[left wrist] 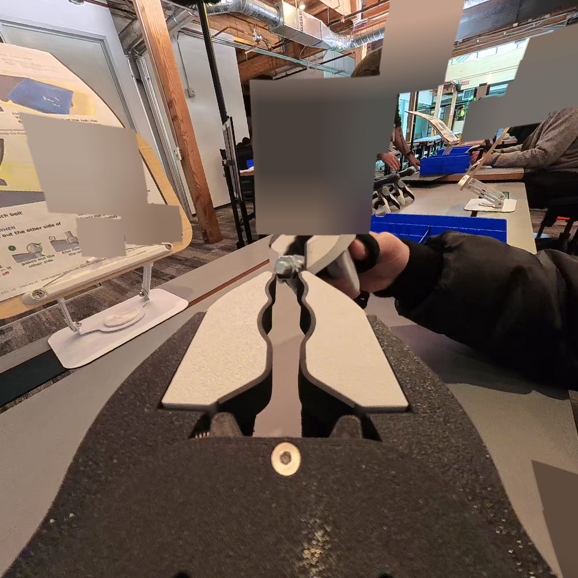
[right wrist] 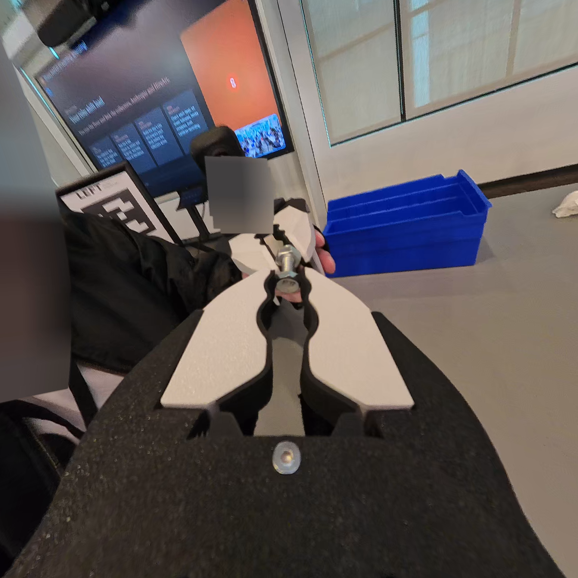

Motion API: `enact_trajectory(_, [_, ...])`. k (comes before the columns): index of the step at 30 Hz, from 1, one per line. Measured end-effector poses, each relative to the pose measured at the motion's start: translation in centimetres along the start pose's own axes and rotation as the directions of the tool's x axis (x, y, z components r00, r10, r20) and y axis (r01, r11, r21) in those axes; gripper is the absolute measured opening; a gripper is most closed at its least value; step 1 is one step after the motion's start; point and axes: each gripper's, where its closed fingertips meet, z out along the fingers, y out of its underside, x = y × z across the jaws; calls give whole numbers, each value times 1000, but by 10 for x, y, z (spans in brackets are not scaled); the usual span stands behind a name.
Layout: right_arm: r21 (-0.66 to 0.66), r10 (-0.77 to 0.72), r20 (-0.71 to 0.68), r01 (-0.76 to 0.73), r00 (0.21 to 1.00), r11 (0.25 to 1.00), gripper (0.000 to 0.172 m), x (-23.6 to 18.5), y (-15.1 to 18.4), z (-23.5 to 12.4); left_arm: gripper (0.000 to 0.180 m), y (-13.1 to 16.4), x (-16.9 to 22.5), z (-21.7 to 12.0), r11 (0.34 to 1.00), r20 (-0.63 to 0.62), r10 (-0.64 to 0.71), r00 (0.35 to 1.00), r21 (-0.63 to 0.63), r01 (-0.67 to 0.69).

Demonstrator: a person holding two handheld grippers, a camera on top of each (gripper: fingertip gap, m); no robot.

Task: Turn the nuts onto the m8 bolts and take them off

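**Both grippers on one bolt**

My right gripper (right wrist: 287, 283) clamps the hex head of the M8 bolt (right wrist: 286, 264), held in mid-air above the grey table (right wrist: 469, 328). The threaded shank points away toward my left gripper (left wrist: 286, 275), whose fingertips close on the silver nut (left wrist: 285, 266) at the far end. A blue bin (right wrist: 406, 225) sits behind.

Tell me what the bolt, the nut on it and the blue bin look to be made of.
Bolt: bright silvery metal, probably plated steel; shiny threads catch the light. Nut: the same glossy silver metal, with hex faces reflecting. Blue bin: apparently moulded plastic; uniform saturated colour, a dull sheen and stepped ribs along its walls.
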Motion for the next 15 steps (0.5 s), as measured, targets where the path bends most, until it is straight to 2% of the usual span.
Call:
enact_trajectory(6, [-136,-101,-80,89,992,987,14,2,13,3,12,1,2,0,1000,-1,21,1000,-16,-21])
enact_trajectory(15, [-160,-135,-115,115,984,980,14,10,18,6,12,6,-2,1,999,9,11,1000,-36,-11])
